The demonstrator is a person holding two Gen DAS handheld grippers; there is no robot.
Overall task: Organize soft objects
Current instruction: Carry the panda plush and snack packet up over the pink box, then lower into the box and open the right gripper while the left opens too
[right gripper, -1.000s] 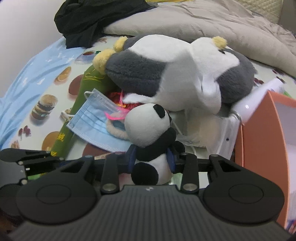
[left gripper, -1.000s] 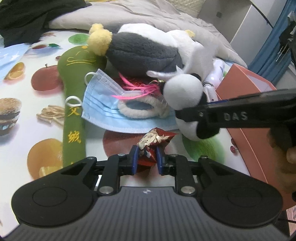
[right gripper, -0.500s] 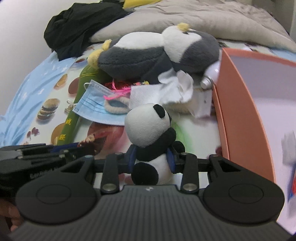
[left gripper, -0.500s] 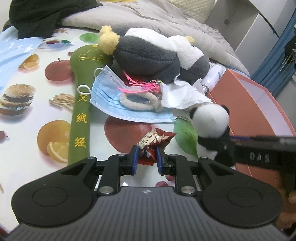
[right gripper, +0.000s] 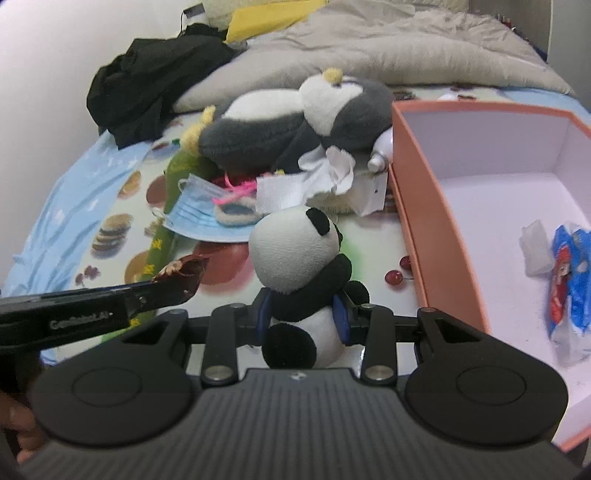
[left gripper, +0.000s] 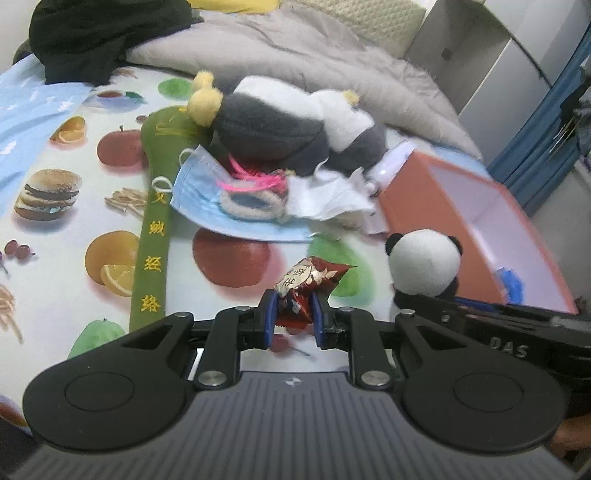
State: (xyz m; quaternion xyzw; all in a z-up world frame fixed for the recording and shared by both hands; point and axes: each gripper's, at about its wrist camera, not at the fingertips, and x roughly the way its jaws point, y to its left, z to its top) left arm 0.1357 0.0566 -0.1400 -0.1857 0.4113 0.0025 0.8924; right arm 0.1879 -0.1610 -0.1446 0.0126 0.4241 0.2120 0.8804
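Note:
My right gripper (right gripper: 302, 318) is shut on a small panda plush (right gripper: 299, 258), held above the fruit-print sheet just left of the orange box (right gripper: 424, 206). The panda also shows in the left wrist view (left gripper: 424, 264). My left gripper (left gripper: 293, 319) is shut on a red snack wrapper (left gripper: 306, 282), seen from the side in the right wrist view (right gripper: 183, 277). A large grey-and-white plush (left gripper: 280, 125) lies behind a blue face mask (left gripper: 207, 199), a pink string (left gripper: 251, 181), a white fuzzy ring (left gripper: 251, 203) and white tissue (left gripper: 325, 199).
A long green embroidered pad (left gripper: 155, 236) lies left of the mask. The orange box holds a blue-and-red packet (right gripper: 569, 273) and a white scrap (right gripper: 535, 243). A grey duvet (left gripper: 295, 48) and black clothes (left gripper: 92, 33) lie at the back. A white bottle (right gripper: 380, 155) touches the box.
Both grippers have pulled back from the pile. My right gripper has carried the panda rightward, next to the orange box, whose inside now shows. The left still holds the wrapper.

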